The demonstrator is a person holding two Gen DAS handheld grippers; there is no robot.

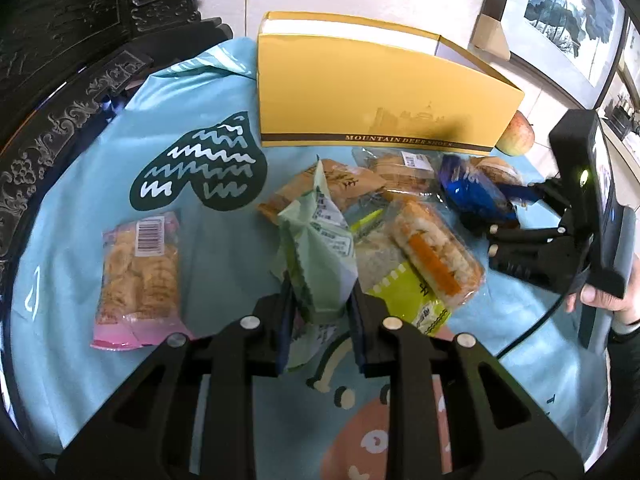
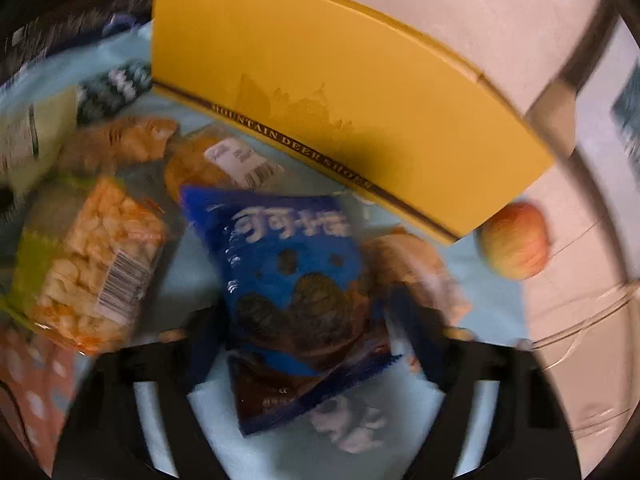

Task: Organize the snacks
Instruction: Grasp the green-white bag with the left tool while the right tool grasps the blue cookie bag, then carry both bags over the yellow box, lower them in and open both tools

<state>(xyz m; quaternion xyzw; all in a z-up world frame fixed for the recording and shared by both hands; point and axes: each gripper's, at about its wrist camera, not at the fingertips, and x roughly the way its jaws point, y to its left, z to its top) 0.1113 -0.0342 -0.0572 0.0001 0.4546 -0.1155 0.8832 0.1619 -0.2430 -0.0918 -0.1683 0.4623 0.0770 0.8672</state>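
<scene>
The left tongs (image 1: 322, 300) pinch a pale green snack packet (image 1: 320, 256) just before the yellow shoebox (image 1: 372, 92); the right tongs (image 2: 308, 336) straddle a blue cookie packet (image 2: 296, 280), blur hiding any contact

Seven snack packets (image 1: 316, 240) lie on the one blue cloth (image 1: 224, 272) — one pink (image 1: 138, 276), one pale green, one blue (image 1: 476, 196), four clear or tan. One yellow box (image 1: 372, 92) stands at twelve o'clock — one apple (image 1: 518, 136) at two o'clock.
</scene>
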